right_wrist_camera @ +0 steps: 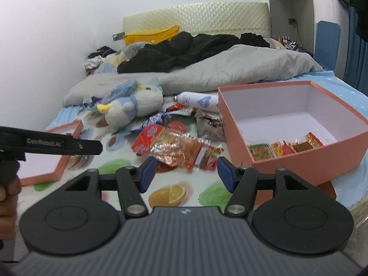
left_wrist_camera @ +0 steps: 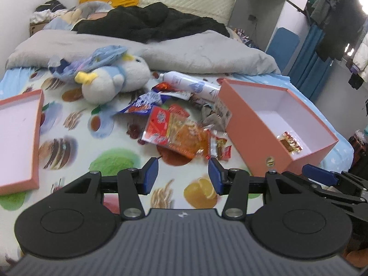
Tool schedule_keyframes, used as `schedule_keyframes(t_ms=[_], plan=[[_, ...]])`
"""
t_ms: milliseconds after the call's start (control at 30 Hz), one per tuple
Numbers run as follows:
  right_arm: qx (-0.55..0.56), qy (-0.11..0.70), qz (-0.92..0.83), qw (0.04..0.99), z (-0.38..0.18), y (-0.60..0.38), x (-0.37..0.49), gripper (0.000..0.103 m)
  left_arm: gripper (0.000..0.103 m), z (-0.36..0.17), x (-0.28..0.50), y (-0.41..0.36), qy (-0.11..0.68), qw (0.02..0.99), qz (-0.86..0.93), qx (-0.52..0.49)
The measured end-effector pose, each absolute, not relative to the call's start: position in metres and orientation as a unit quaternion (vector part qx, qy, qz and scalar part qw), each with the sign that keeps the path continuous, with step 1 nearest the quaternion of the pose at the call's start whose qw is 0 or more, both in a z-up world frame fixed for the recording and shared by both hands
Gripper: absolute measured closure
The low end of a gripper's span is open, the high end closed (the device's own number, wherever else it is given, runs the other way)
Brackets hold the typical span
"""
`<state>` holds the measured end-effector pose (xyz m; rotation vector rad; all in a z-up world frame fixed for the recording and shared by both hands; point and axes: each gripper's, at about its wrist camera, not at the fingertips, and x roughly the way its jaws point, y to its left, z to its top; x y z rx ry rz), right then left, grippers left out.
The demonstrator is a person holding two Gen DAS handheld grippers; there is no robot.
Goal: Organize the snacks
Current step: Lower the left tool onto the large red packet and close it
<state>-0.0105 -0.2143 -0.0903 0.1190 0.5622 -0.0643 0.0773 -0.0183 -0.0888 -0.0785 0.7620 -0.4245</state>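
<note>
1. On the bed (left_wrist_camera: 76, 124), a pile of snack packets (left_wrist_camera: 181, 135) is lying just ahead of the left gripper (left_wrist_camera: 183, 176), whose jaws are gaping, released, gripping nothing.
2. Beside the pile, the pink box (right_wrist_camera: 296, 158) is holding a few packets; the right gripper (right_wrist_camera: 186, 172) is hovering, jaws parted and empty.

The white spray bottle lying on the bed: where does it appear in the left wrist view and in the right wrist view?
Left wrist view: the white spray bottle lies above the centre, behind the snack pile, just left of the pink box.
Right wrist view: the bottle lies above the centre, its end hidden behind the pink box's far left corner.
Shared landmark: the plush penguin, left of the bottle in both.
</note>
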Motion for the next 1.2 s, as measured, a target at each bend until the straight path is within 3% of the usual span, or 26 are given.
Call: schedule_keyframes(t_ms=[133, 633, 767, 1200], plan=[[0.037, 0.284, -0.035, 0.958, -0.098, -0.207, -0.005, 0.042, 0.039, -0.098, 0.082, -0.010, 0.374, 0.907, -0.190, -0.049], [-0.029, 0.315, -0.054, 0.947, -0.148, -0.193, 0.066, 0.047, 0.035, -0.161, 0.160, -0.016, 0.408, 0.888, -0.188, -0.099], [0.009, 0.313, -0.085, 0.946, -0.166, -0.202, 0.085, 0.054, 0.035, -0.184, 0.188, -0.020, 0.415, 0.879, -0.201, -0.122], [0.107, 0.306, -0.164, 0.932, -0.202, -0.222, 0.122, 0.055, 0.036, -0.227, 0.242, -0.044, 0.420, 0.858, -0.233, -0.181]])
